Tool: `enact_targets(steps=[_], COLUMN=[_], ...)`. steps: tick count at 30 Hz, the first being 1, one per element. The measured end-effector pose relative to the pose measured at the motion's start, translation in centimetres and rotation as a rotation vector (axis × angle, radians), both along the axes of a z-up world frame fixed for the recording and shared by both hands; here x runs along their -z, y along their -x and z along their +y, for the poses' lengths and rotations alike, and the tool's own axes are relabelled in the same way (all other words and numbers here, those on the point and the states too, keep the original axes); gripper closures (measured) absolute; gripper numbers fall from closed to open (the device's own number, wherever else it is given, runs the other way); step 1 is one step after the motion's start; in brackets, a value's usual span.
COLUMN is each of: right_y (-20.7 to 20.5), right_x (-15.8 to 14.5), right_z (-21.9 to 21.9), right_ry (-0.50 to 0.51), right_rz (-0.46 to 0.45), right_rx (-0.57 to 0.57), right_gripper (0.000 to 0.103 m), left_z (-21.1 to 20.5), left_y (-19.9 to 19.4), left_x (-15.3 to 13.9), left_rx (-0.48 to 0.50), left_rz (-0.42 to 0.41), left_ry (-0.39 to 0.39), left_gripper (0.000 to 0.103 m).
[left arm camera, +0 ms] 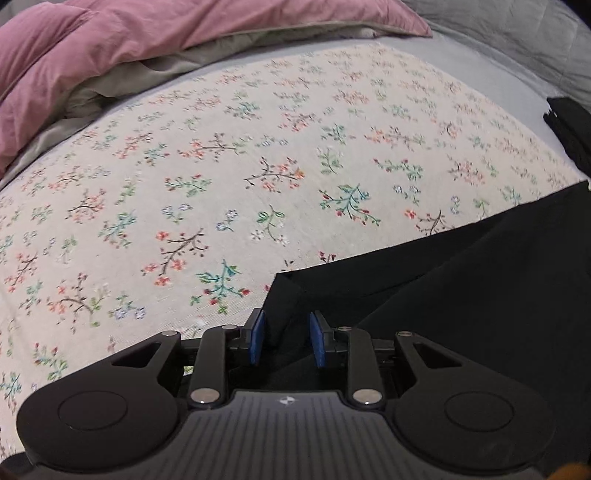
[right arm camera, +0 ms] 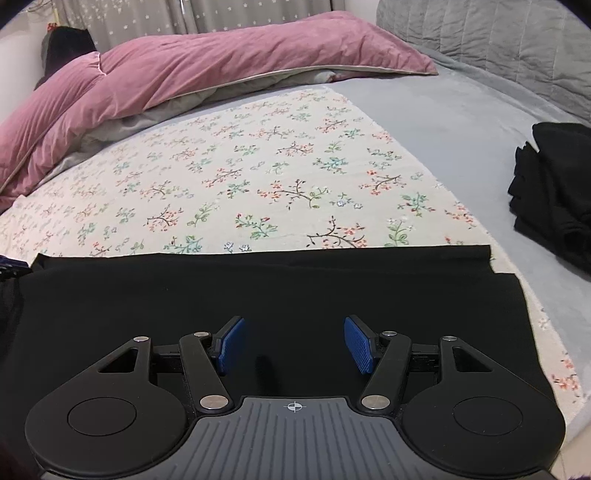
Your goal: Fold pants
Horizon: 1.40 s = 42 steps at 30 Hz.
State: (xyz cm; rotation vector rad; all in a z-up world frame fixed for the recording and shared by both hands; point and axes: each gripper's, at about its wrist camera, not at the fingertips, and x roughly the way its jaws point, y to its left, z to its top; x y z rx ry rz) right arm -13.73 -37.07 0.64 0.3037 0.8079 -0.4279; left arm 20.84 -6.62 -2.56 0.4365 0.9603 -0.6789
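The bed [right arm camera: 461, 122], under a pale grey-blue sheet, filled both views. A pink duvet [right arm camera: 192, 77] with a grey underside lay heaped across the upper left of each frame, and a grey quilted cover [right arm camera: 491, 40] stood in the upper right corner of the right wrist view. Curtains with small stars [right arm camera: 147, 18] ran along that view's top edge.

A floral cloth [right arm camera: 240, 166], cream with small sprigs, lay spread flat over the middle of the bed.

The black pants [right arm camera: 147, 295] lay on the near part of that cloth, a broad band across the lower half of the right wrist view, with a straight far edge and a squared end at right. In the left wrist view they filled the lower right, one corner reaching in toward the lower centre. A second pile of black clothes [right arm camera: 554, 195] sat on the sheet at the right edge, well apart from the pants.

The right gripper [right arm camera: 293, 343] hung over the pants with its blue pads [right arm camera: 231, 345] standing wide and nothing between them. The left gripper [left arm camera: 287, 341] stood narrower, its pads [left arm camera: 257, 341] on either side of a raised edge of the pants' corner; no pad visibly pressed the fabric.

No readable writing showed; each gripper body bore only a small white mark [right arm camera: 294, 406], a crosshair on the right one.
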Motion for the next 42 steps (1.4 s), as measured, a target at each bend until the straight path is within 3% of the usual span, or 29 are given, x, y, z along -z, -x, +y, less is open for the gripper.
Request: enact_targets(steps=[4,7,8,12,16,18,21,24,26,29,30,33,35,40,41,42], right_y=[-0.1,-0.2,-0.4,-1.9,-4.2,-5.0,-4.6,-2.8,-1.1,1.5,2.3,4.6,5.6,5.9,5.8,5.5], right_x=[0.8,1.1,1.1,0.9,1.0,1.1,1.2,1.0,0.7,0.0,-0.1,-0.4,-0.3,0.7,0.9,1.2], right_z=[-0.3,-0.5,-0.4,0.6,1.4,1.2,0.1,-1.8,-3.3,-5.8,-6.7,-9.9,-12.1,-15.4,-15.6,-15.8], right_ry=[-0.012,-0.027,-0.03,-0.022,0.009,0.043,0.077,0.081,0.094,0.1,0.104,0.094,0.034,-0.125,-0.125,-0.123], right_rz=[0.012,0.01,0.004,-0.005,0.008,0.02,0.029,0.029,0.032,0.026,0.025,0.009,-0.024,-0.088,-0.084,-0.073], right_rx=[0.007,0.008,0.001,-0.077,-0.169,-0.169,-0.124,-0.066,-0.024,0.044,0.073,0.16,0.194,0.181,0.182,0.191], right_gripper=[0.043,0.043,0.043,0.043,0.043,0.043,0.043,0.043,0.043,0.043,0.043,0.043,0.043,0.048,0.051,0.054], left_z=[-0.6,-0.8,-0.7,1.0,3.1,4.2,5.8,6.0,6.2,5.8,5.5,4.6,4.2,4.3,4.3,4.4], left_y=[-0.1,0.2,0.2,-0.1,-1.5,-2.2,-3.8,-3.9,-4.0,-4.0,-4.0,-4.6,-5.1,-5.1,-5.1,-5.1], left_x=[0.7,1.0,1.0,-0.3,-1.3,-1.4,-0.6,-0.6,-1.0,-1.5,-1.5,-0.6,0.2,0.7,0.7,0.6], left_rx=[0.019,-0.003,-0.027,-0.119,-0.246,-0.329,-0.438,-0.473,-0.44,-0.365,-0.344,-0.308,-0.309,-0.315,-0.314,-0.313], left_rz=[0.003,-0.033,-0.049,-0.076,-0.029,-0.019,0.077,0.047,0.048,0.071,0.075,0.133,0.167,0.178,0.178,0.178], left_ry=[-0.02,-0.024,-0.017,0.078,0.211,0.278,0.38,0.378,0.417,0.418,0.401,0.338,0.307,0.317,0.316,0.316], left_gripper=[0.064,0.086,0.087,0.088,0.089,0.089,0.088,0.087,0.08,0.052,0.05,0.049,0.049,0.05,0.053,0.066])
